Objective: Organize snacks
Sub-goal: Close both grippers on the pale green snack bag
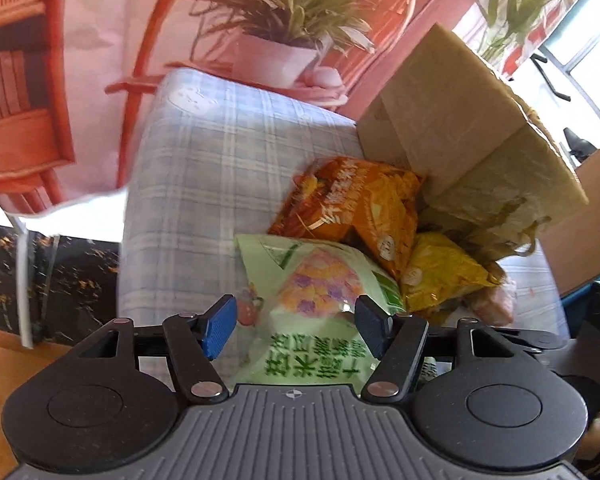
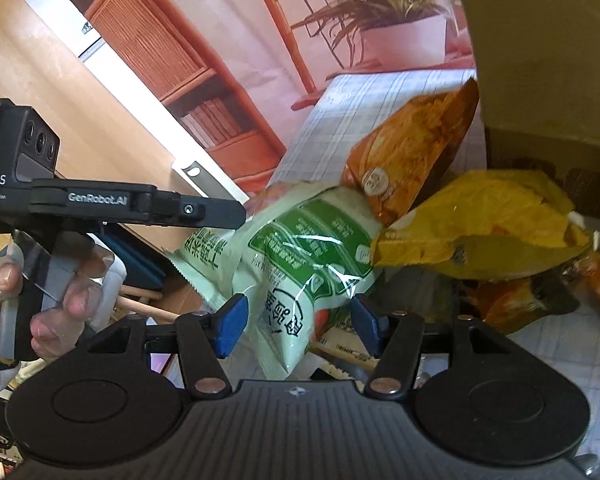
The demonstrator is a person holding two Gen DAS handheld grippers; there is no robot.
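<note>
Both tools point down at a snack pile on the plaid-covered desk (image 1: 204,168).

Left tool (image 1: 296,326): jaws stand wide, straddling the light green snack bag (image 1: 316,280); blue pads (image 1: 220,326) sit either side of it with gaps showing, so no grip that I can see. Bag lies flat at the near edge of the pile, probably the next pick because it is the easiest to reach.

Right tool (image 2: 298,326): also wide, with another pale green packet (image 2: 296,264) running between the jaws. Contact with the pads is unclear; it looks loose, not pinched.

Orange bag (image 1: 352,204) leans against the cardboard box (image 1: 452,120), with the yellow bag (image 1: 440,276) just beside it and touching the green one. The box's flap is open toward the pile, so it is likely the place the snacks go.

A person's hand (image 2: 40,288) holding the left tool's handle shows in the right wrist view.

Judgement: early stage, snacks piled outside the box, nothing sorted yet. Risk: slick film slipping out or dragging neighbours along.
</note>
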